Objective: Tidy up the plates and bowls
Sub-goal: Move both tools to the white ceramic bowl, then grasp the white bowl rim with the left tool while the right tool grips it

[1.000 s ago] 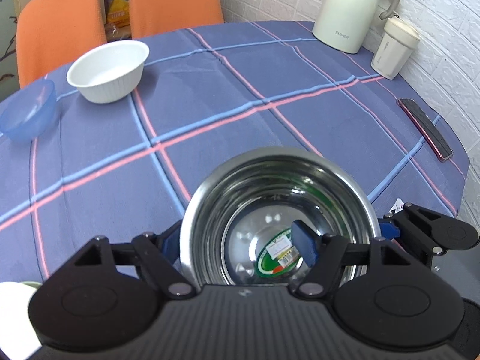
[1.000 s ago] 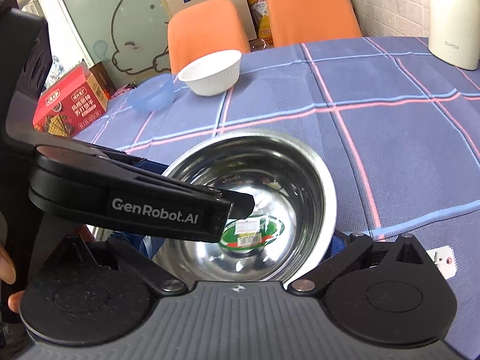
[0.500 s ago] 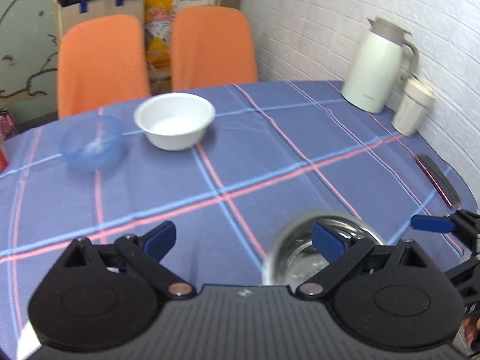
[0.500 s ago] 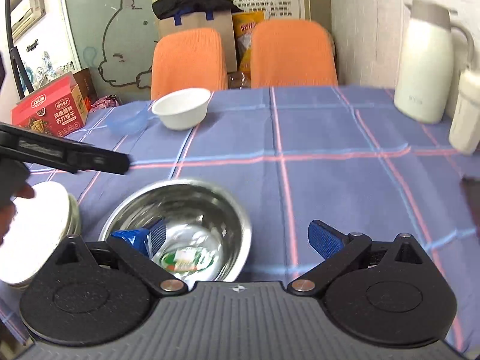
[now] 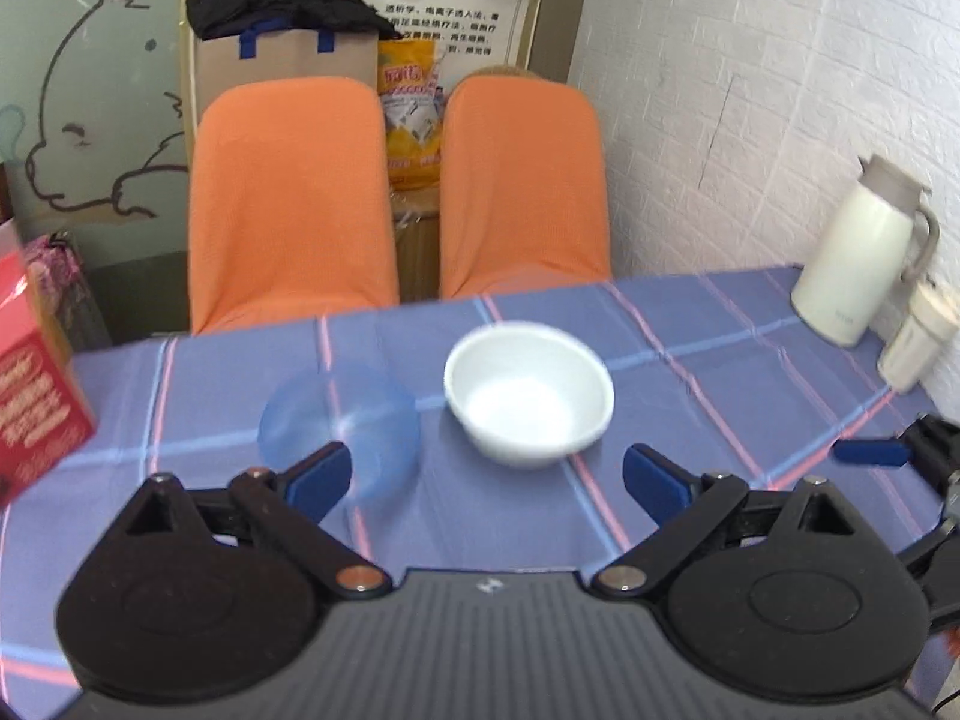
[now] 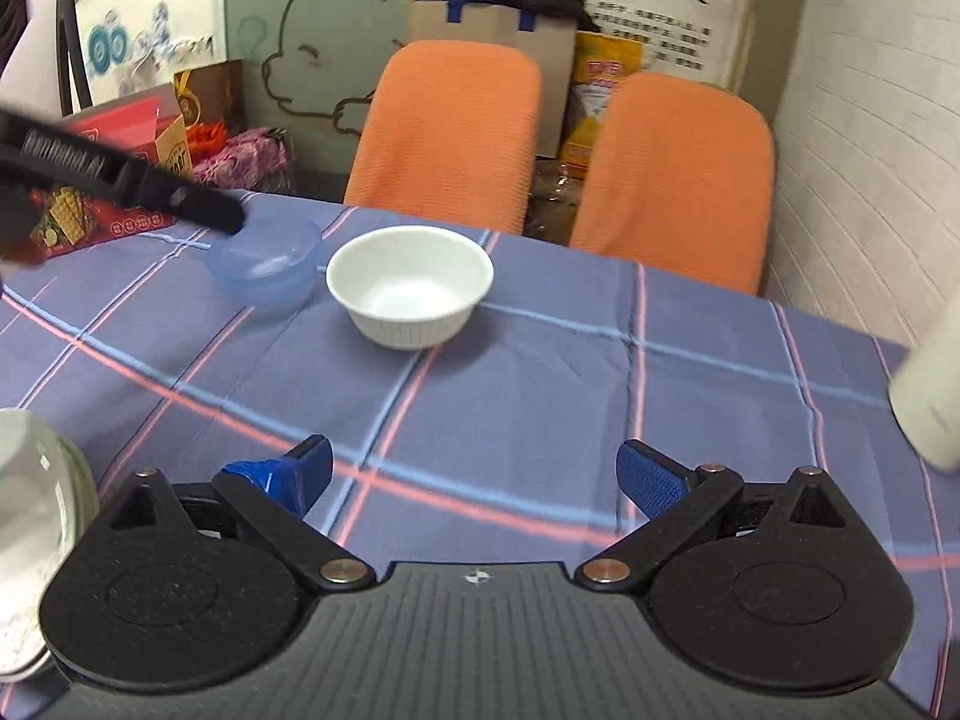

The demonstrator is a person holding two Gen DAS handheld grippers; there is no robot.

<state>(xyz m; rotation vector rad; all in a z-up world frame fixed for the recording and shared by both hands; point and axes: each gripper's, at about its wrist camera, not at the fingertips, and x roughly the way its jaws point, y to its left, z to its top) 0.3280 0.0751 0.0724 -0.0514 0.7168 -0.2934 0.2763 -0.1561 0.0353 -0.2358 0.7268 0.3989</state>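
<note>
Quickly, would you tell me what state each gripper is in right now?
Left gripper: open, holding nothing.
Right gripper: open, holding nothing.

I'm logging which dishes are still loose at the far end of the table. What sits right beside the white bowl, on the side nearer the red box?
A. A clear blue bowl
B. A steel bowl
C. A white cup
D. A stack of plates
A: in both wrist views a clear blue bowl stands on the tablecloth next to the white bowl, toward the red box.
</note>
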